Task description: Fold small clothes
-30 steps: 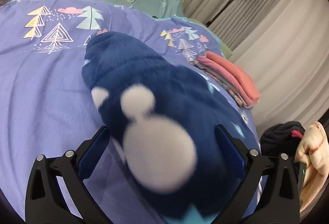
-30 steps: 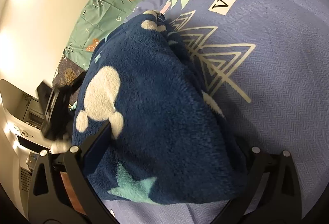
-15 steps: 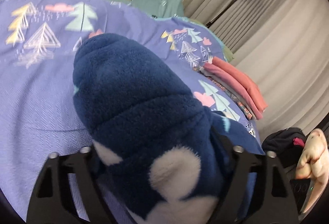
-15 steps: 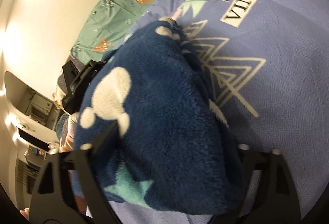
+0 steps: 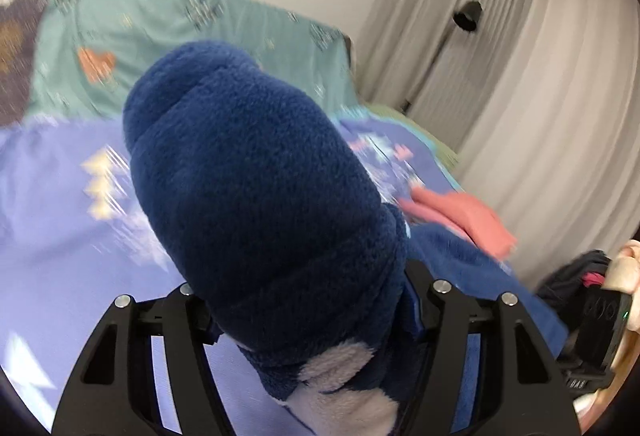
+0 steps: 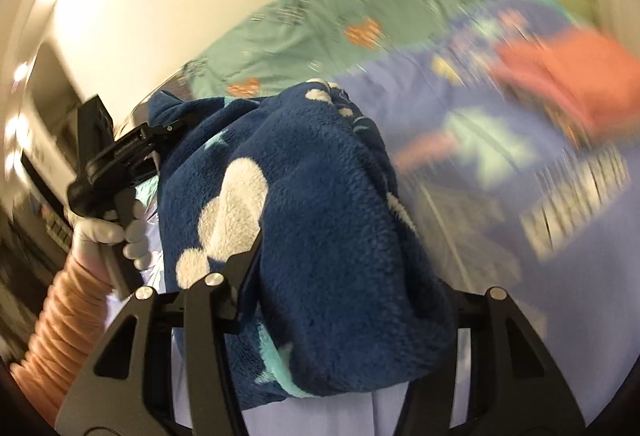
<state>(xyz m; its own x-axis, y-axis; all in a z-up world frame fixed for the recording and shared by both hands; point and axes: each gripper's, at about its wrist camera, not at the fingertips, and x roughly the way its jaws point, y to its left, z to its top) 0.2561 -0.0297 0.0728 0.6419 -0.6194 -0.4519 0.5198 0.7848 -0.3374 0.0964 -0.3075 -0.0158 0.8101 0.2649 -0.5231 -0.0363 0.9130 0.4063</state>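
Now both my grippers clamp the navy fleece garment (image 5: 260, 175).
My left gripper (image 5: 308, 316) and right gripper (image 6: 344, 288) have just been closing on it; it bulges between them above the purple bedspread (image 5: 60, 228).

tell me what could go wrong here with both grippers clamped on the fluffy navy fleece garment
1. Both grips on the fluffy navy fleece garment are bulky bunches; the left gripper or right gripper, whose jaws just closed, could lose a layer.
2. The folded pink clothes pile lies close; swinging fleece might knock it.
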